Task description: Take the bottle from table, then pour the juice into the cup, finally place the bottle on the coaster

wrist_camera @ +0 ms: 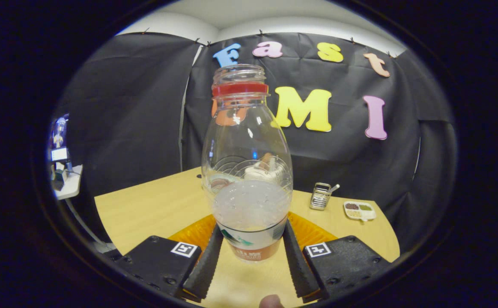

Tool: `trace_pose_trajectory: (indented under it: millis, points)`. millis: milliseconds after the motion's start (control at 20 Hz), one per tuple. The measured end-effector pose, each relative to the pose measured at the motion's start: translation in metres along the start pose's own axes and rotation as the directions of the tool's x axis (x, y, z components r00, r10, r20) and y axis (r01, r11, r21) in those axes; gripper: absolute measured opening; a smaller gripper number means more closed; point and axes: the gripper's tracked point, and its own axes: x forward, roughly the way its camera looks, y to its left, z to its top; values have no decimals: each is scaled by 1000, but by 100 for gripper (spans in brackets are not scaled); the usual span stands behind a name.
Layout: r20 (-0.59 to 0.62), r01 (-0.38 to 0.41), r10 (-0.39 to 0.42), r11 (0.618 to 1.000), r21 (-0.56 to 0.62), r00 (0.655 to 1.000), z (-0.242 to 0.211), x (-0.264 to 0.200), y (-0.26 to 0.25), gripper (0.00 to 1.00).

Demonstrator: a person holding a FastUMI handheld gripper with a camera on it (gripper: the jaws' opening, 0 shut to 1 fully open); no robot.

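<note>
Gripper view puts my gripper [251, 256] clamped on the bottle [247, 171], both fingers [206, 263] pressing its lower sides; it stands upright over an orange coaster [313, 233] on the pale wooden table [154, 209]. Beyond the bottle sit a metal rack [320, 196] and a small tray [359, 210], before the black cloth wall [129, 107].

Item count: one bottle [246, 171], one orange coaster [313, 233], one wire holder [320, 196], one sectioned dish [359, 211], one bench [154, 209], one tool [251, 263] with two fingers [206, 265].

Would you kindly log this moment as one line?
gripper: shut on clear plastic bottle | bottle: upright, uncapped | orange coaster: behind bottle
</note>
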Motion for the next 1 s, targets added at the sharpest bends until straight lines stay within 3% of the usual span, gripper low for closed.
trace_pose_trajectory:
  millis: [650, 1000]
  points:
    - [-85, 35, -33, 999, 16, 996, -65, 122, -21, 79]
    - [-123, 35, -32, 999, 24, 992, -93, 145, -15, 81]
